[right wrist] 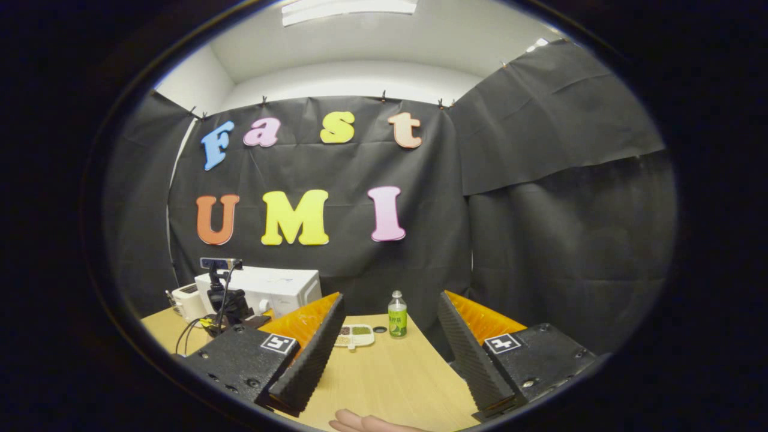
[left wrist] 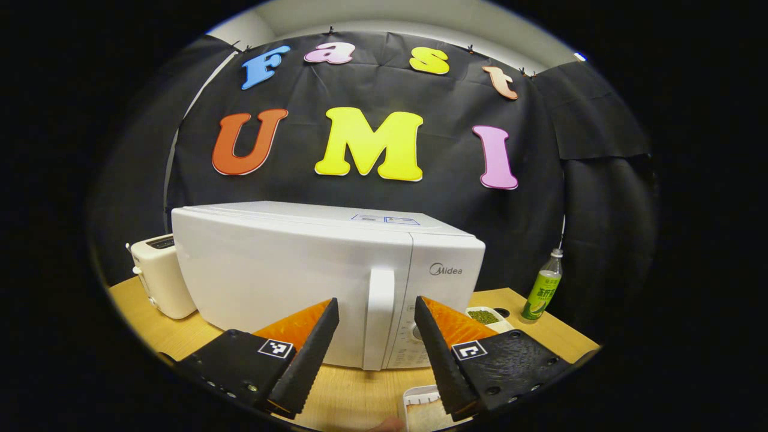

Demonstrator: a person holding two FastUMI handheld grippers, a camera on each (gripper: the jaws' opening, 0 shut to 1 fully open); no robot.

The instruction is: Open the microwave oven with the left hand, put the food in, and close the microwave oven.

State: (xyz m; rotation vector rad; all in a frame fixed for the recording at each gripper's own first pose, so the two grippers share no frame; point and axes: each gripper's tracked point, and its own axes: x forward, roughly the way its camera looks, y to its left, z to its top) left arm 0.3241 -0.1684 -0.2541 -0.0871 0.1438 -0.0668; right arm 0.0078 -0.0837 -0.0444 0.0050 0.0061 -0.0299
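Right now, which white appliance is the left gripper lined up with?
The microwave: its door handle sits between the open fingers. The toaster stands off at its far side.

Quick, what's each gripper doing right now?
Left gripper: open, fingers either side of the microwave handle, not gripping.
Right gripper: open, empty, above the table.
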